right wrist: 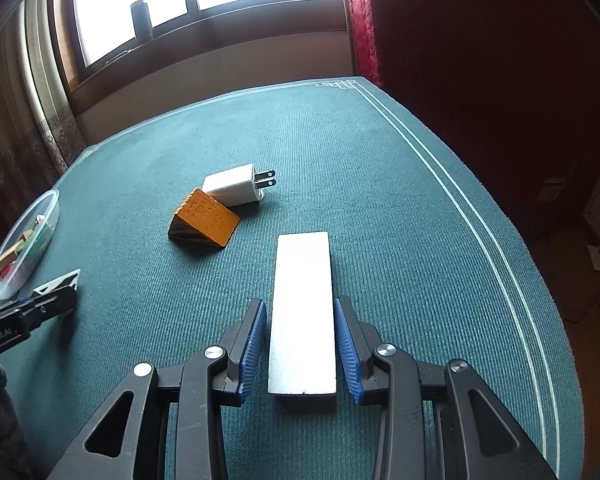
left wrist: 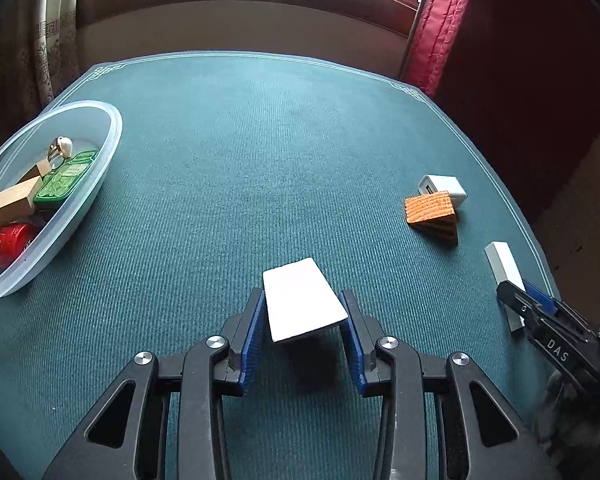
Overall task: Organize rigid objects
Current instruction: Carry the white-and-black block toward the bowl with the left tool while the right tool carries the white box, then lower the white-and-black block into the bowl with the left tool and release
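Note:
My left gripper is shut on a flat white card, held a little above the green cloth with its shadow underneath. In the right wrist view that gripper and the card show at the far left. A long white bar lies flat on the cloth. My right gripper is open and straddles the bar's near half, with narrow gaps at the pads. The left wrist view has the bar and the right gripper at the right edge.
A clear plastic tub at the left holds a wooden block, a green tin, a red can and a ring. An orange wedge leans against a white plug charger mid-table. A red curtain hangs at the far right corner.

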Available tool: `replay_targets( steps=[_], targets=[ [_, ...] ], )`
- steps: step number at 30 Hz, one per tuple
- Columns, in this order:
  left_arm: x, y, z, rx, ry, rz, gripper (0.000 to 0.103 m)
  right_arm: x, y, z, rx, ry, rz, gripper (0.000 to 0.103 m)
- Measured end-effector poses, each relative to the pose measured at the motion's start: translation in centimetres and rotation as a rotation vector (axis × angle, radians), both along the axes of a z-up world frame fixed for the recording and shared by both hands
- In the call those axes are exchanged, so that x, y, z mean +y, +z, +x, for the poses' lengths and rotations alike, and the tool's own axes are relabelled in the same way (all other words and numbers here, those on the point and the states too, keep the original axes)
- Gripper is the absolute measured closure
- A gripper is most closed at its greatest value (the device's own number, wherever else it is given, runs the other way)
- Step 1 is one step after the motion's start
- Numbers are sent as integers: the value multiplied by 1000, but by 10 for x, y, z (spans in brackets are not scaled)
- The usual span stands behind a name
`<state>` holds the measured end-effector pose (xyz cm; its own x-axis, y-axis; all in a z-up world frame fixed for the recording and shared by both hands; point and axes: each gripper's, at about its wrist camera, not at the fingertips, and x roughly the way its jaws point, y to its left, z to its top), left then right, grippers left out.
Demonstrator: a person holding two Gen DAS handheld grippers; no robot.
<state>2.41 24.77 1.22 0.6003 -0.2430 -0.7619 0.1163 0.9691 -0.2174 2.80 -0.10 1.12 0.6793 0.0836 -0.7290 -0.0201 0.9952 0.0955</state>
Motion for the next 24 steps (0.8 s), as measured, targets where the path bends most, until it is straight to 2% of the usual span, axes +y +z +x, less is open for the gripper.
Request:
replay_targets(
  steps=[2,3,9,15,18,24],
  targets=[
    [0,5,-2,-19,-13,2,68,3,0,1,3,-1,-25,65],
    [1,8,-3,-34,-15,6,73,4,0,1,3,-2,-31,65],
    [19,12,-5,-61,34,5,73,4,1,1,3,-1,-55,65],
    [25,15,-11,-94,66,35,73,3,2,1,1,4,-40,64],
    [30,23,-12,-114,93,41,73,0,3,1,-2,-2,-24,71],
    [54,45,-12,-173,189,78,73,11,15,-7,-29,56,35,71]
  ],
)
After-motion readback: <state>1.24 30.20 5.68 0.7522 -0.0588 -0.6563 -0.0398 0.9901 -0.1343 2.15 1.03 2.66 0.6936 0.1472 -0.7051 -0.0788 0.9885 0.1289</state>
